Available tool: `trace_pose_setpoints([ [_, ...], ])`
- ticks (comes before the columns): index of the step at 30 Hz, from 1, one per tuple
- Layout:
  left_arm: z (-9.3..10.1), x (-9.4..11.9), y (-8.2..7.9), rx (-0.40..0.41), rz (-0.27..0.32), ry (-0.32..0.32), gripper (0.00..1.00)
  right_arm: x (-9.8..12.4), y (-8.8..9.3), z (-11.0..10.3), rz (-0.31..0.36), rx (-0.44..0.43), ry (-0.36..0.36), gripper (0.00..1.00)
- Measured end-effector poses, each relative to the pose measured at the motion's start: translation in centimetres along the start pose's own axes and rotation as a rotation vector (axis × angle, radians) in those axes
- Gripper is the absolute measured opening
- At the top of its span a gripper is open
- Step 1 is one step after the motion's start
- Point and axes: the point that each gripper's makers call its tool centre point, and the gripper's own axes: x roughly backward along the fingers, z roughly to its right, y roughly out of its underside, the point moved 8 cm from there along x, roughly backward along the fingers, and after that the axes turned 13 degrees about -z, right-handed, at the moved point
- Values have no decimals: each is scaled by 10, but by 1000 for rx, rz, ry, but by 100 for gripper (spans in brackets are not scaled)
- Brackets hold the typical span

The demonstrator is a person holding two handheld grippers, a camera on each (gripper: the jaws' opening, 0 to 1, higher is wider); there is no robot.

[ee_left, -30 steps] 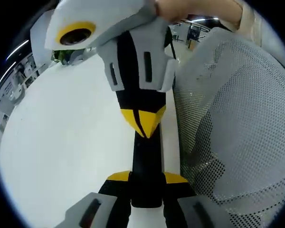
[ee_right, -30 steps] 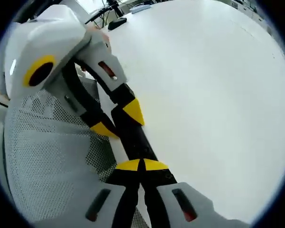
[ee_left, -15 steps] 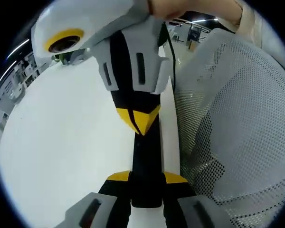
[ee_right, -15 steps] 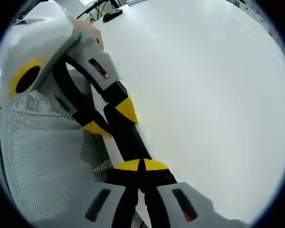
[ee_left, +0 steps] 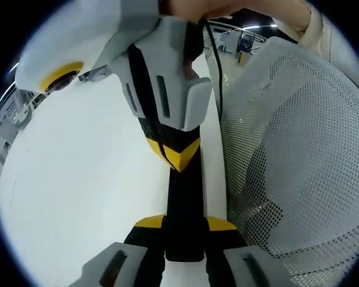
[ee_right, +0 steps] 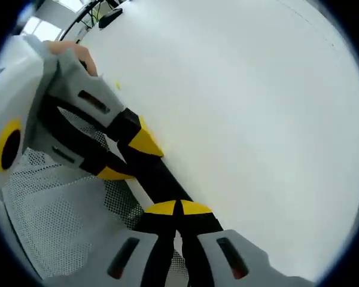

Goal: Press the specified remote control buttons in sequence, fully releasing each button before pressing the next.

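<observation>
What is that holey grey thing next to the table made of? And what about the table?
The holey grey thing looks like woven mesh fabric, maybe a chair back: tiny regular holes with dark showing through. The table looks like smooth white laminate or painted board, matte with a soft sheen; which one, I cannot tell.

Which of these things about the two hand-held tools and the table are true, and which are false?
1. The left tool clamps a long black remote between its jaws. True.
2. The right tool has its jaws wide open. False: its yellow tips are closed together, right at the end of the remote.
3. The table under the tools is white. True.
4. The remote's buttons can be read clearly. False: it appears as a plain black bar, and no buttons can be made out.
5. A solid wooden board stands beside the table. False: what is there is grey mesh material.
</observation>
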Motion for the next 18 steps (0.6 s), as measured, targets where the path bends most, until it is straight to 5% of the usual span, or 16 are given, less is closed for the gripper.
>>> trace_pose_setpoints([
  [8,1,0,0,4,-1,-1,24,0,8,8,64,-24,-94,0],
  [18,0,-1,-1,3,3,1,24,-1,11,9,58,-78,-105,0],
])
